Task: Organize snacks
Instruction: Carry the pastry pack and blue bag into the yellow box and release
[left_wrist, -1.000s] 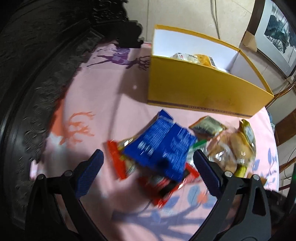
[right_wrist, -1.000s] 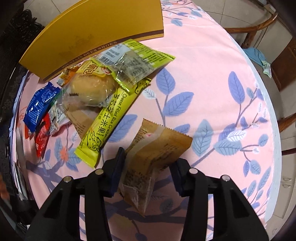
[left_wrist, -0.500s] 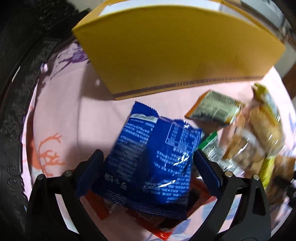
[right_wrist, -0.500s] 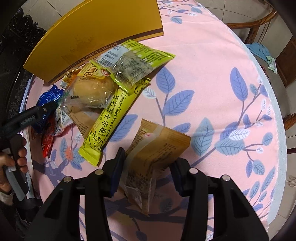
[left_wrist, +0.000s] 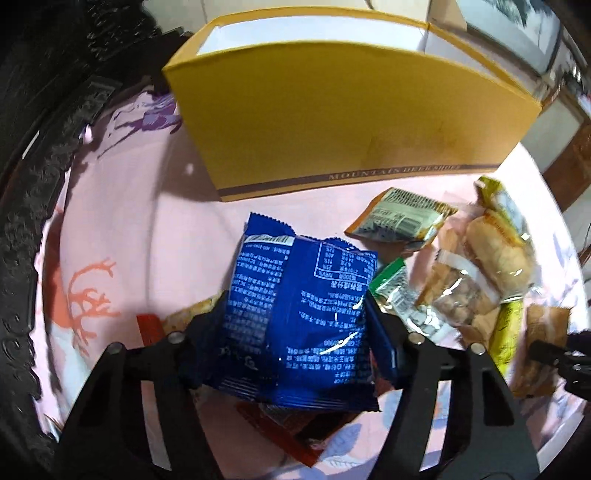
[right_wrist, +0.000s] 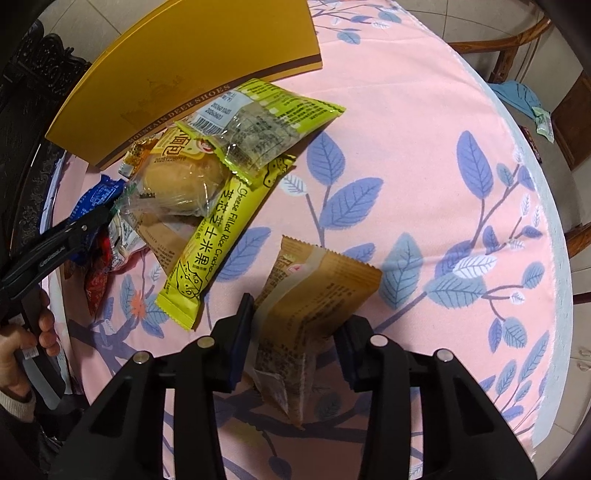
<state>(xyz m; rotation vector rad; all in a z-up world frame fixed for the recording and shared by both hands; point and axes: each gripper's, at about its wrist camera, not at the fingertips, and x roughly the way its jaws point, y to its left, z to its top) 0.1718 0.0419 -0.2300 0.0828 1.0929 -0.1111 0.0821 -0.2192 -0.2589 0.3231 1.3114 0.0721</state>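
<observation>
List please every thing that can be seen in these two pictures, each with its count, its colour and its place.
box: one, yellow, open, behind the snacks
tablecloth: one, pink with blue leaves, under everything
blue packets: two, overlapping, between the left fingers
brown packet: one, between the right fingers
long yellow cracker packet: one, in the pile
bread bun packet: one, clear and yellow, in the pile
green packet: one, atop the pile
red packets: at least one, beneath the blue ones
left gripper: black, closing on the blue packets
right gripper: black, closing on the brown packet
hand: one, lower left edge of the right wrist view

blue packet (left_wrist: 301, 325), between the left jaws: glossy plastic film
brown packet (right_wrist: 314, 314), between the right jaws: matt wrapper
tablecloth (right_wrist: 424, 155): matt cloth
box (left_wrist: 332, 122): smooth cardboard
</observation>
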